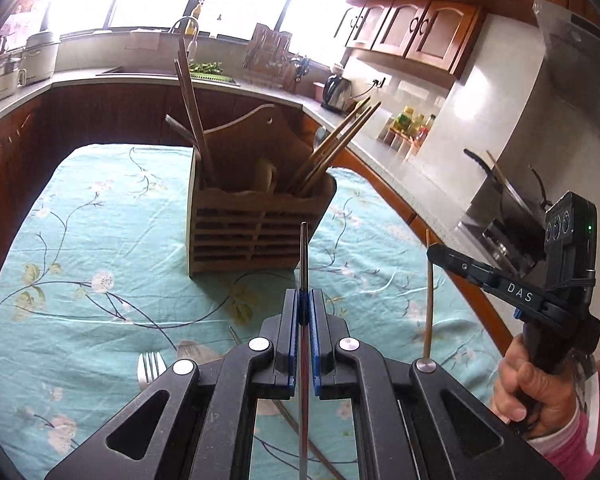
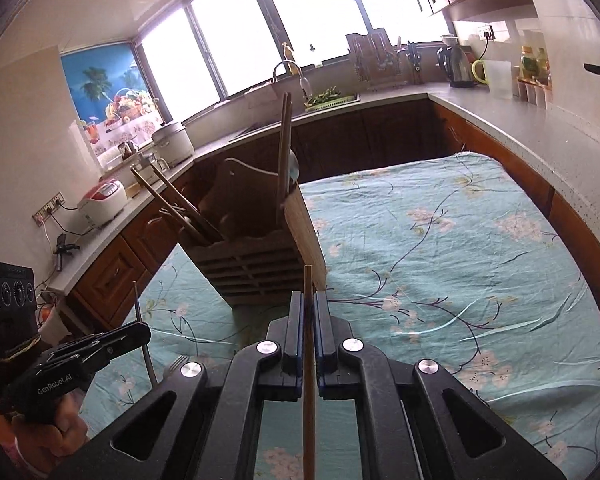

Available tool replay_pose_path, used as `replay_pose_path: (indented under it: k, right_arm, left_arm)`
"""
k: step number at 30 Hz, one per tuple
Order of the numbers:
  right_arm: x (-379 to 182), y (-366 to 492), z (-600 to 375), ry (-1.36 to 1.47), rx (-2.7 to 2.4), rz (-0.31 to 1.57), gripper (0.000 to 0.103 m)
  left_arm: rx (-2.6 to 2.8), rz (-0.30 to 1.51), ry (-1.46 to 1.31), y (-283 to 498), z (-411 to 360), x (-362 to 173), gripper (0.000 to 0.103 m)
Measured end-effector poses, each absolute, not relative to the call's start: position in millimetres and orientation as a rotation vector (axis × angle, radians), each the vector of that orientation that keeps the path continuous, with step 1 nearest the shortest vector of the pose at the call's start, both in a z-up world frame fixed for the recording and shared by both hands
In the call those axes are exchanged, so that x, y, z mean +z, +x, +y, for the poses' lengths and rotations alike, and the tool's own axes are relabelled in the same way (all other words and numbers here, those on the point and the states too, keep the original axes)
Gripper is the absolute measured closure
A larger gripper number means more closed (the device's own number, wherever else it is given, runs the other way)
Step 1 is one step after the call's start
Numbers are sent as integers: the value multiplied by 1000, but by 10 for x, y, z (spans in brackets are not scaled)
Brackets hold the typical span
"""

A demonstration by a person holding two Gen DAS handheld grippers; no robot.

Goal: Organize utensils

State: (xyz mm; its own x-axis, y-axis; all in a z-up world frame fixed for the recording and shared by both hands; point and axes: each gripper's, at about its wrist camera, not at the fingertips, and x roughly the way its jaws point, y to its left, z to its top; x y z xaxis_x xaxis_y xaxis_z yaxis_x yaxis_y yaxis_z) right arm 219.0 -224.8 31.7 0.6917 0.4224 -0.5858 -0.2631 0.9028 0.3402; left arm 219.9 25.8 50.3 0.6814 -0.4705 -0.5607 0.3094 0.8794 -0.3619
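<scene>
Fingers of our left gripper [image 1: 305, 308] are pinched fully together on a thin metal rod [image 1: 304, 252], likely a steel chopstick or a utensil handle, which stands almost upright between the blue pads. Our right gripper [image 2: 309, 312] is closed just as tightly on a single wooden chopstick [image 2: 308, 280], also near vertical. We judge both pieces light and stiff; the steel one is smooth and could slide or swivel in the pads, while the wood should give better friction. Each is held partway along its length, which leaves the tip free to steer into a slot, though a long free end may swing if we tilt quickly.

Below the left gripper a fork [image 1: 150, 366] lies on the floral tablecloth [image 1: 100, 208], with another utensil partly hidden beside it. It is flat and slippery, so we would take it by the handle, across its narrow width.

Further out on the surface stands the wooden utensil holder [image 1: 256, 216], slatted in front, with chopsticks [image 1: 332, 148] leaning in its compartments and a pale spoon [image 1: 266, 178] in the middle one.

Readable writing: "DAS" on the right gripper seen from the left camera, "GenRobot.AI" on the left gripper seen from the right camera.
</scene>
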Motion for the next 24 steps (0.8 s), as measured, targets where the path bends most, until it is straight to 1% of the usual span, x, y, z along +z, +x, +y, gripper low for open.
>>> replay_pose_path:
  k: [8, 14, 24]
  right_arm:
    - [772, 1999, -2262, 241, 392, 576, 99]
    - [910, 2017, -2231, 244, 400, 533, 100]
    - [1068, 2114, -2204, 239, 409, 491, 100]
  left_arm:
    - [-454, 593, -267, 1869, 505, 806, 100]
    - [-439, 559, -271, 1786, 597, 898, 100]
    - [-405, 521, -280, 1911, 678, 950, 100]
